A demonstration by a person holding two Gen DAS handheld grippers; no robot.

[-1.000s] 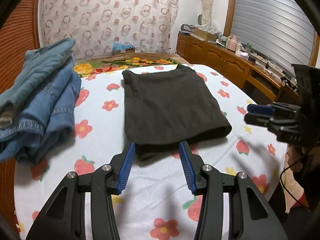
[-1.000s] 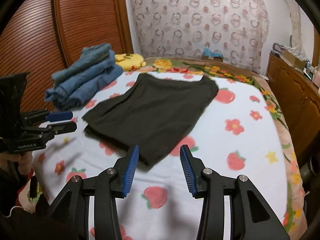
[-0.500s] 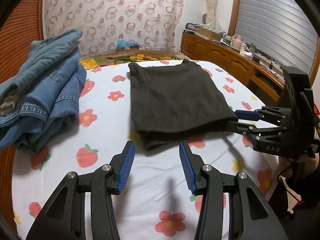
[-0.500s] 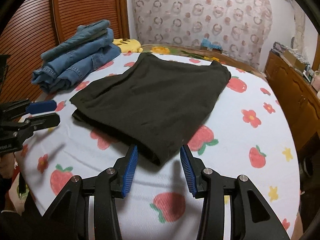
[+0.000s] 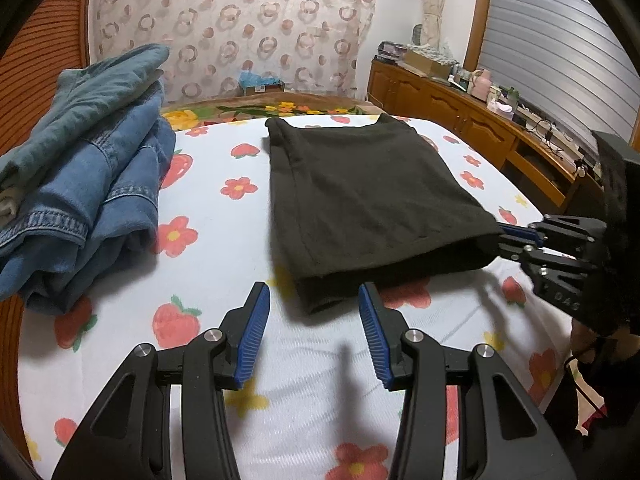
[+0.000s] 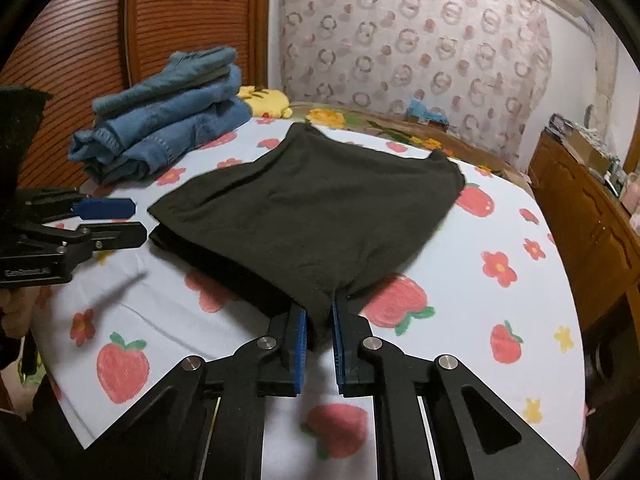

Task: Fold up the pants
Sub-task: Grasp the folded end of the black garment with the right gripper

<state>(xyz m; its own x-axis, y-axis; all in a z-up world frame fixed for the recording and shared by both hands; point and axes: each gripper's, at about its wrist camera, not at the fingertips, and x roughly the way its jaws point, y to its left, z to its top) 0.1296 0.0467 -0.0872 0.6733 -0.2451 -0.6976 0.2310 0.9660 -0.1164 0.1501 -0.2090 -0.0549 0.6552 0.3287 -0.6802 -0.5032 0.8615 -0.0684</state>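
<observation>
- Pants: dark olive-black knit pants (image 6: 320, 216), already folded into a flat rectangle, lie mid-bed on the white bedsheet printed with strawberries and flowers (image 6: 500, 304).
- Right claw (image 6: 319, 320): jaws have just been closing; blue pads now pinch the near right corner of the fabric, which bunches up between them.
- Left claw (image 5: 314, 312): about half open, nothing between the pads, stopped just short of the near left corner, not touching the cloth.
- Step, as I read it: corner pickup for one more fold; one corner gripped, one to go.
- Next move calls for the left claw to nudge forward, straddle all layers at its corner, close, then lift both together and carry the near edge toward the far edge.
- Risk: catching only the top layer.
- Stack of folded blue denim garments (image 5: 88, 176) sits left of the pants, well apart.
</observation>
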